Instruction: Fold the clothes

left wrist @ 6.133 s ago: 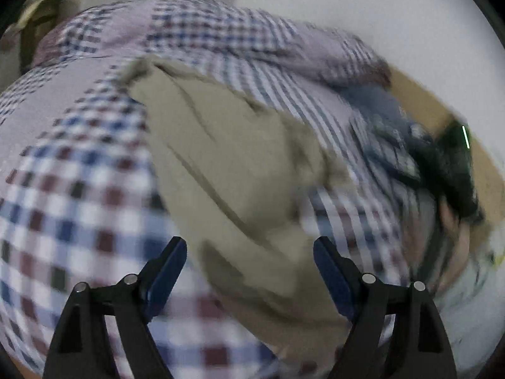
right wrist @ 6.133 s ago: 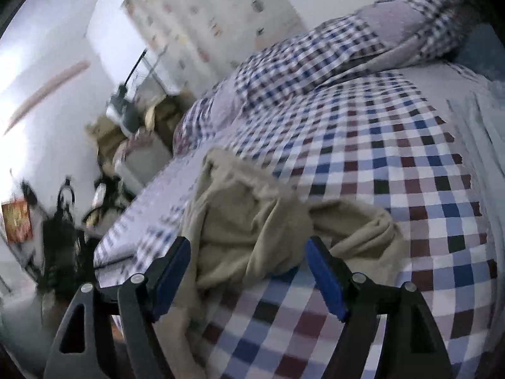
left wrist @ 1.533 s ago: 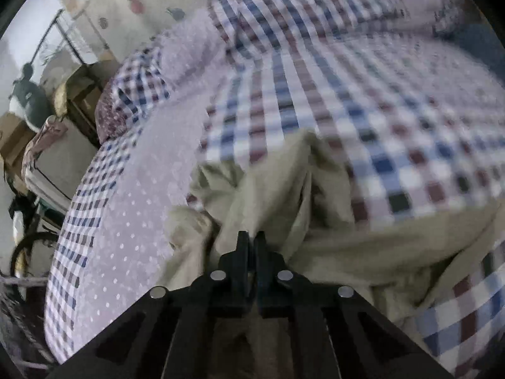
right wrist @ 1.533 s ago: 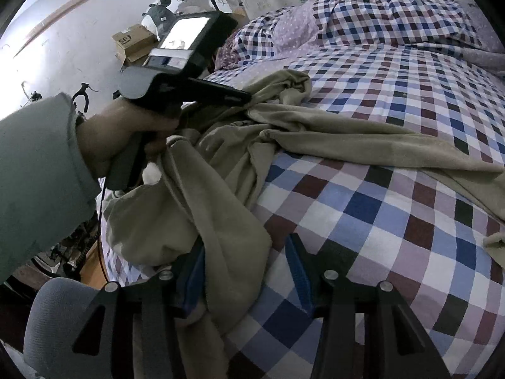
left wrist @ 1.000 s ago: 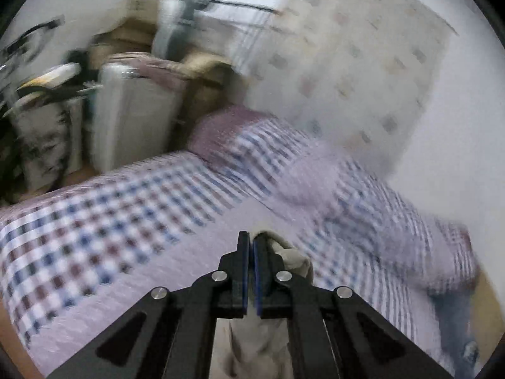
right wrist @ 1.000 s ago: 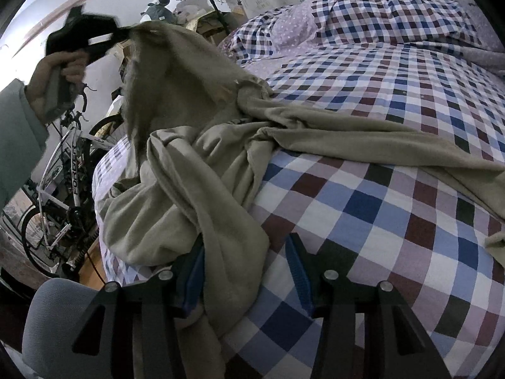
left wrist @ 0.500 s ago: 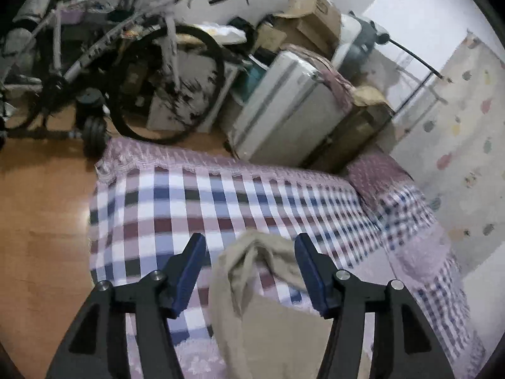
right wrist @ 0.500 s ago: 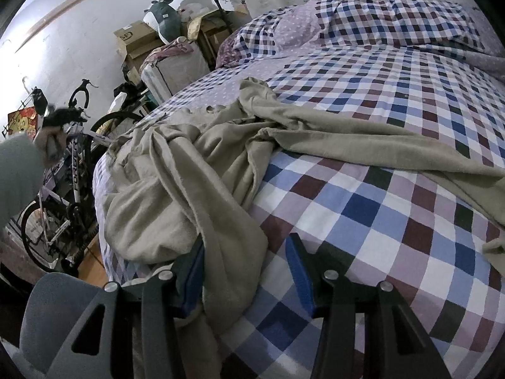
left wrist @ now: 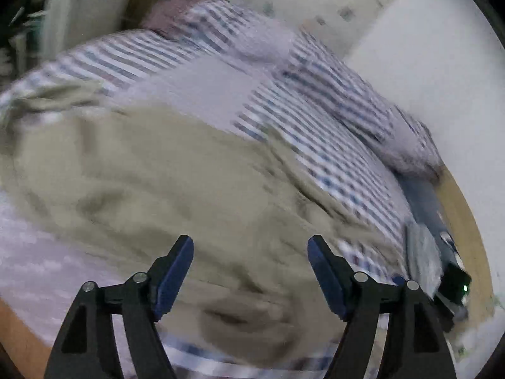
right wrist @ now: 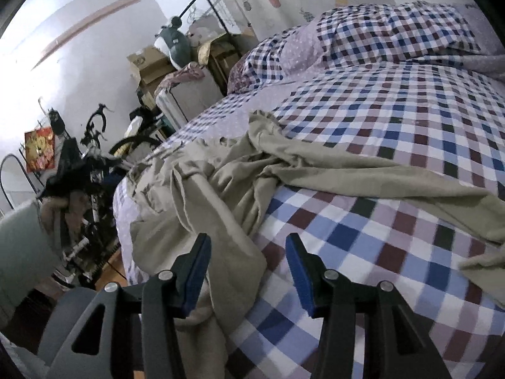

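Beige garment (right wrist: 240, 189): crumpled and unfolded on the checked bedspread (right wrist: 394, 120), bunched at the near left corner of the bed, with one long strip running off to the right across the checks. Part of it hangs over the bed edge.

Right gripper (right wrist: 246, 262): jaws spread apart, holding nothing; a fold of the beige cloth lies between the blue pads (right wrist: 195, 265), not pinched.

Left gripper (left wrist: 251, 268): jaws wide apart, empty, poised over the garment (left wrist: 151, 183). This view is heavily motion-blurred; whether the tips touch the cloth cannot be told.

Pillows (right wrist: 388, 34): checked, at the head of the bed against the wall.

Beside the bed, left: bicycle (right wrist: 101, 145), cardboard boxes (right wrist: 151, 63), a white appliance (right wrist: 189, 98) with a cloth on top.

Sleeve (right wrist: 22, 246): pale grey-green, at the far left edge of the right wrist view.
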Available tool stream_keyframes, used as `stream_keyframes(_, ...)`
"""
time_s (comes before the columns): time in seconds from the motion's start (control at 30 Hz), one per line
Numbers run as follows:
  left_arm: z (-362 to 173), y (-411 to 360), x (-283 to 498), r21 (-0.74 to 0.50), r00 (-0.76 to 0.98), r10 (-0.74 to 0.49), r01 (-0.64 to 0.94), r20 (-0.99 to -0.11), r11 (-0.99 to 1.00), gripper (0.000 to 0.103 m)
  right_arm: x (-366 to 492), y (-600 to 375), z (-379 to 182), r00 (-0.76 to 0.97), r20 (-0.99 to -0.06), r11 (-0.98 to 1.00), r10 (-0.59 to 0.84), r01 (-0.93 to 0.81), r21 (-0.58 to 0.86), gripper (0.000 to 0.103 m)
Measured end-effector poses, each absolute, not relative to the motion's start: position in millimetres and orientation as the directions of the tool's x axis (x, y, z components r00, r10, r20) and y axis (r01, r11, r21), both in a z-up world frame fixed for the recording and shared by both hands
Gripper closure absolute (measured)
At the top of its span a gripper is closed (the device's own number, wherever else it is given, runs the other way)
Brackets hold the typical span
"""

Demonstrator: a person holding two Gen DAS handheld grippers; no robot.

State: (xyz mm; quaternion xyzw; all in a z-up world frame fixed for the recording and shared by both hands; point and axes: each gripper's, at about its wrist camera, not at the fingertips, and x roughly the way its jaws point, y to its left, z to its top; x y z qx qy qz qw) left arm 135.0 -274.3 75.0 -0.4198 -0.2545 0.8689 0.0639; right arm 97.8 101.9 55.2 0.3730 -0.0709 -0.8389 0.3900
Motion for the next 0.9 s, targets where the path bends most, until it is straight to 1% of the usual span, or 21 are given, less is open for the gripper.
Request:
stream_keyframes(0.1, 68, -237, 112, -0.536, -0.612, 0.379, 0.088, -0.694, -0.840, 0.025, 100, 117, 61, -0.430, -0.562, -0.691, -0.706, 0.592, 0.415, 0.050)
stream_keyframes(0.13, 66, -231, 97, -0.547, -0.604, 0.384, 0.104, -0.698, -0.831, 0.024, 101, 122, 63, -0.434, -0.560, -0.692, -0.706, 0.589, 0.417, 0.050)
stream_keyframes(0.17, 64, -230, 86, -0.546, -0.593, 0.376, 0.131, -0.712, -0.827, 0.025, 102, 127, 64, -0.438, -0.557, -0.694, -0.706, 0.586, 0.418, 0.050)
stream_keyframes(0.27, 45, -230, 56, -0.505, -0.537, 0.303, 0.279, -0.787, -0.817, 0.025, 104, 135, 68, -0.446, -0.558, -0.700, -0.700, 0.586, 0.408, 0.050)
stream_keyframes(0.3, 39, -231, 48, -0.497, -0.532, 0.277, 0.331, -0.800, -0.802, 0.030, 105, 137, 68, -0.447, -0.559, -0.700, -0.698, 0.588, 0.405, 0.050)
stream_keyframes(0.33, 36, -233, 46, -0.495, -0.536, 0.260, 0.360, -0.804, -0.791, 0.038, 105, 137, 70, -0.448, -0.557, -0.699, -0.700, 0.590, 0.404, 0.050)
stream_keyframes(0.37, 35, -235, 44, -0.491, -0.534, 0.239, 0.399, -0.811, -0.775, 0.066, 105, 138, 71, -0.449, -0.554, -0.698, -0.701, 0.593, 0.402, 0.050)
stream_keyframes(0.4, 34, -235, 46, -0.495, -0.533, 0.233, 0.426, -0.814, -0.757, 0.090, 106, 139, 73, -0.451, -0.552, -0.697, -0.701, 0.595, 0.399, 0.050)
stream_keyframes(0.47, 41, -235, 54, -0.511, -0.564, 0.223, 0.426, -0.795, -0.747, 0.093, 105, 140, 75, -0.454, -0.550, -0.697, -0.701, 0.598, 0.395, 0.050)
stream_keyframes(0.5, 45, -235, 58, -0.519, -0.579, 0.218, 0.425, -0.785, -0.742, 0.096, 104, 142, 76, -0.457, -0.549, -0.699, -0.700, 0.596, 0.396, 0.050)
stream_keyframes(0.6, 72, -229, 86, -0.535, -0.638, 0.204, 0.381, -0.742, -0.754, 0.097, 101, 148, 76, -0.463, -0.545, -0.703, -0.699, 0.584, 0.406, 0.050)
stream_keyframes(0.7, 108, -236, 137, -0.586, -0.704, 0.214, 0.340, -0.677, -0.735, 0.098, 99, 152, 75, -0.463, -0.548, -0.707, -0.697, 0.572, 0.416, 0.050)
stream_keyframes(0.77, 128, -248, 174, -0.599, -0.733, 0.205, 0.326, -0.649, -0.731, 0.098, 98, 152, 74, -0.455, -0.555, -0.707, -0.696, 0.567, 0.422, 0.050)
stream_keyframes(0.9, 167, -269, 259, -0.608, -0.787, 0.140, 0.336, -0.601, -0.719, 0.098, 98, 147, 67, -0.428, -0.577, -0.704, -0.695, 0.570, 0.425, 0.050)
